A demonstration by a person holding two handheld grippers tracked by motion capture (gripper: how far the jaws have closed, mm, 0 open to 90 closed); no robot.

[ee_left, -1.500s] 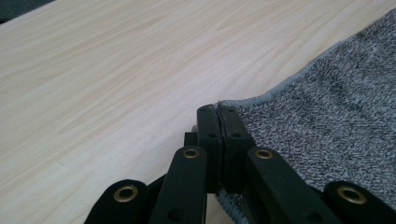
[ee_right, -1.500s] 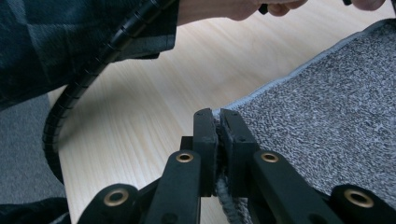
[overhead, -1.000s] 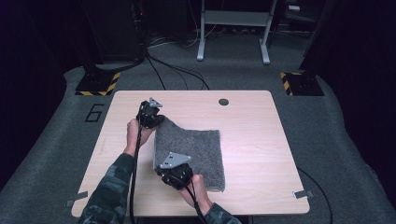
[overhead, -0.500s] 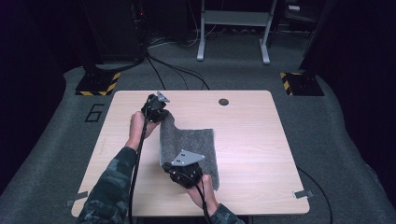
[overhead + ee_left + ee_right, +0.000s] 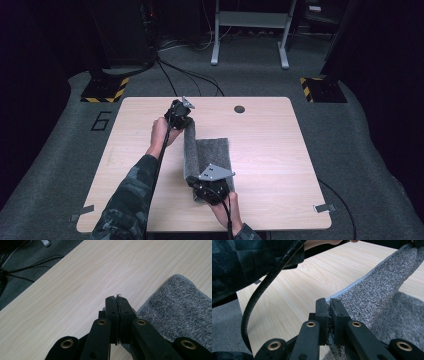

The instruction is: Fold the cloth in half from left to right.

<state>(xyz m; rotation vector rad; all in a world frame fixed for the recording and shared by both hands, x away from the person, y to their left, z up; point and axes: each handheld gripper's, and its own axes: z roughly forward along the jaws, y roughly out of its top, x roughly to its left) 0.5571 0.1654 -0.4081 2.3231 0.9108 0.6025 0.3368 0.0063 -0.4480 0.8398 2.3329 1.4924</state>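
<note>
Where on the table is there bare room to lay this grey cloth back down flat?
The widest bare patch lies between the cloth's right edge and the table's right rim, below the round hole. A second one runs from its left fold to the left rim. The middle is crowded: left tongs and right tongs pinch the cloth's lifted edge.
</note>
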